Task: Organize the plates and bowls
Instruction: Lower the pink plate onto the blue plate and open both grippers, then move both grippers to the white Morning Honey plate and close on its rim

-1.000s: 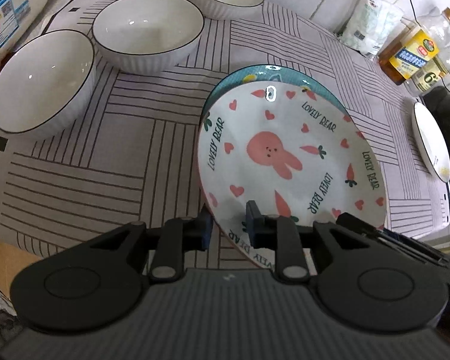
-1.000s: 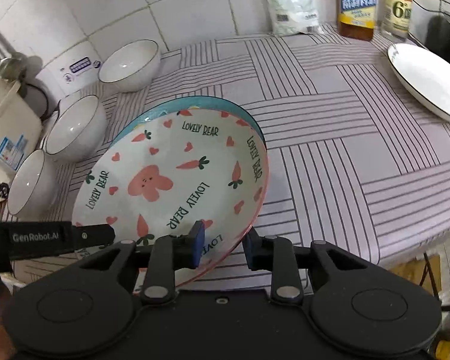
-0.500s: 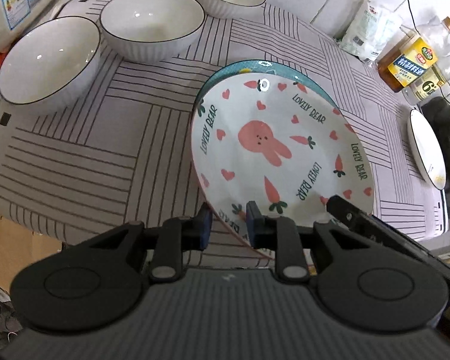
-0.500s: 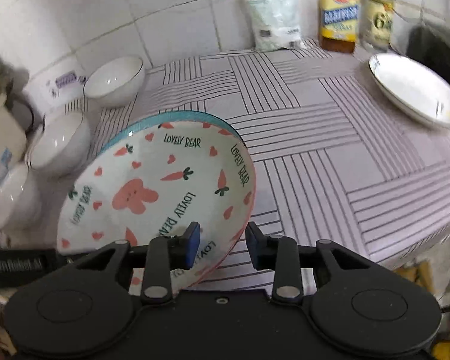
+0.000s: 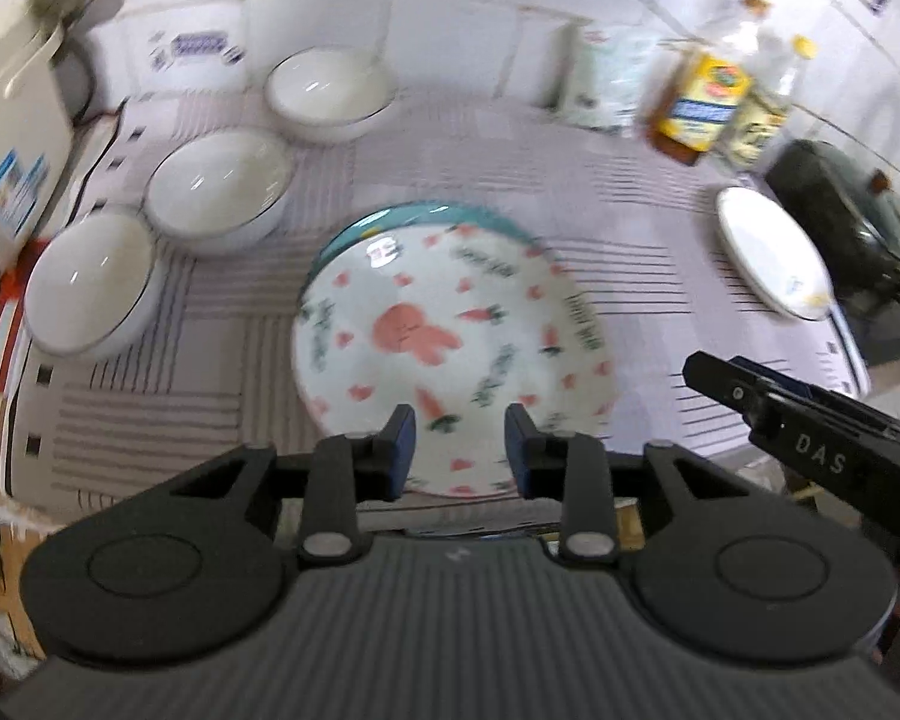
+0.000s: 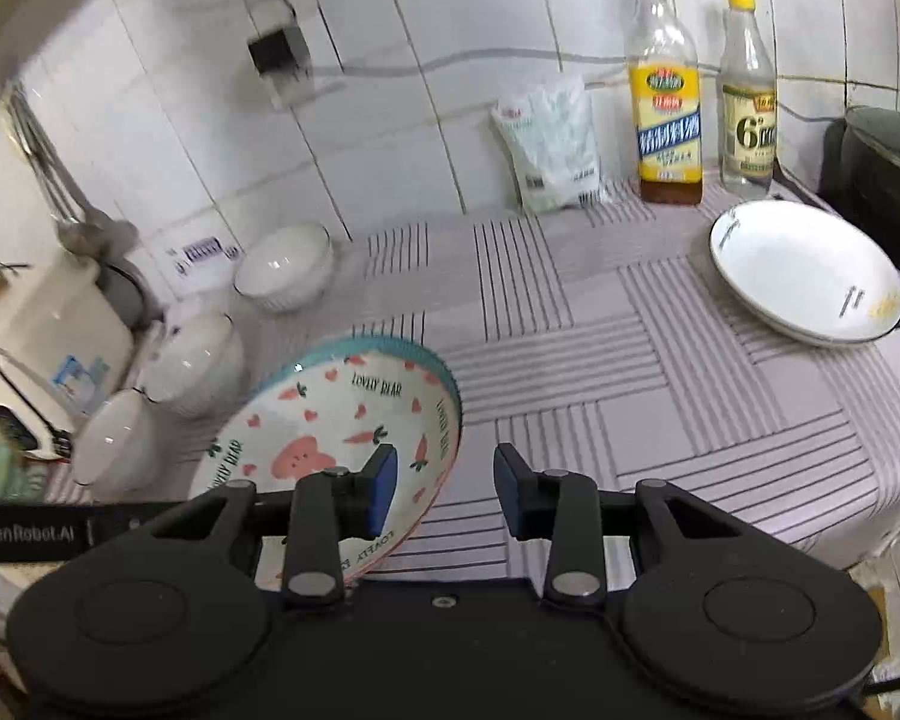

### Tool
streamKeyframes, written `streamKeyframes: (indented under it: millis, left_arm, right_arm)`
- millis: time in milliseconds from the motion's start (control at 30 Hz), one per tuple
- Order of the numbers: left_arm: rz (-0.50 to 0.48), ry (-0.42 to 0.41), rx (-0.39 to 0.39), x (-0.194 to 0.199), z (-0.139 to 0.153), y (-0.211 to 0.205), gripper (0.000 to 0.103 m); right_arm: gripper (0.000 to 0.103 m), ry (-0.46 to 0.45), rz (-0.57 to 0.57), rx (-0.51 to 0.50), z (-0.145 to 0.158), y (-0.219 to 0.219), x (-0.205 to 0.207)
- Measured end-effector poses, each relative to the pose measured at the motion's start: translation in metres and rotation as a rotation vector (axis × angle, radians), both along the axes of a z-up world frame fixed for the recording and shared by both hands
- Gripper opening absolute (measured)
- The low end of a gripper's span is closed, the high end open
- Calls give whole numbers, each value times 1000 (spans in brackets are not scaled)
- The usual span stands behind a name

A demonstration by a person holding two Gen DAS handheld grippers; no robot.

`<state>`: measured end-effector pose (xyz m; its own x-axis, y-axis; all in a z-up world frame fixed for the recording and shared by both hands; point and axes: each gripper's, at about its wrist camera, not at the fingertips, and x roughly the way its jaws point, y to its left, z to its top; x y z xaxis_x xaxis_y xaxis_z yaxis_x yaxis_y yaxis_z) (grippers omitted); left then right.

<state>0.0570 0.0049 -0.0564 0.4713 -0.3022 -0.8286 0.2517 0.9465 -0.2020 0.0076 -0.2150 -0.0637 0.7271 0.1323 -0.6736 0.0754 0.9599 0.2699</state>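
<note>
- Change since the preceding views: both grippers were clamped on the near rim of the rabbit plate (image 5: 450, 336); both have now let go and drawn back and upward. The plate rests on a teal-rimmed plate (image 5: 414, 217) on the striped cloth (image 6: 660, 396), so the stacking step appears complete.
- Consequence for the task: two patterned plates are now one stack. Judged remaining items: the white plate (image 6: 807, 273), well apart to the right of the right jaws, and three white bowls (image 5: 222, 192) in a row, ahead and to the left of the left jaws.
- Left gripper (image 5: 459, 441): jaws are opening, at a moderate gap. The near part of the rabbit plate shows in the gap, but lies below the pads; no pad presses on it. Nothing is held.
- Right gripper (image 6: 444, 486): jaws are opening, at a moderate gap. The rabbit plate lies ahead and left of the jaws; the left finger overlaps its rim in the view, though contact cannot be confirmed. Only striped cloth shows in the gap. Nothing is held.
- The left view is motion-blurred; fine detail on the plate rim is not readable.
- Probable next requirement: reposition one gripper toward the white plate or the nearest bowl.
</note>
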Motion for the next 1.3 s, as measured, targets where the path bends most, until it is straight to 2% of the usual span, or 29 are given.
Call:
streamKeyframes:
  millis: [267,367,467,567,733,933,1067,1100,1233,1300]
  left_arm:
    - [-130,-35,5,-7,30,-56,38]
    - [-156,-41,34,-8,31,-80,40]
    - [-179,-35,43,-6,27,-104,41]
    - [-207,-26,51,-2,22,-128,41]
    - [-245,-41,45,8,13,-163,41]
    - [-251,-86,-15,29,-5,-197,49]
    - [-246,-54,-32,44,-21,-219,52]
    - [-242,-51,-45,48,-25,-224,56]
    - [-226,-93,-61,61,-37,-238,63]
    - [-220,-88,-73,71,-45,-245,64]
  right_arm:
    - [51,-52,21,-49,19,-51,-25]
    - [55,-68,24,-55,20,-73,-29]
    - [65,-87,23,-56,17,-96,-33]
    - [65,-95,15,-70,13,-116,-35]
    - [65,-101,-22,-79,-2,-152,-32]
    - [69,-160,-122,-66,-31,-192,-22]
    - [69,-196,-212,-5,-52,-219,-14]
    - [69,-198,-234,5,-56,-225,-12]
    - [69,-190,-281,40,-73,-243,0]
    - [69,-188,-298,70,-81,-251,7]
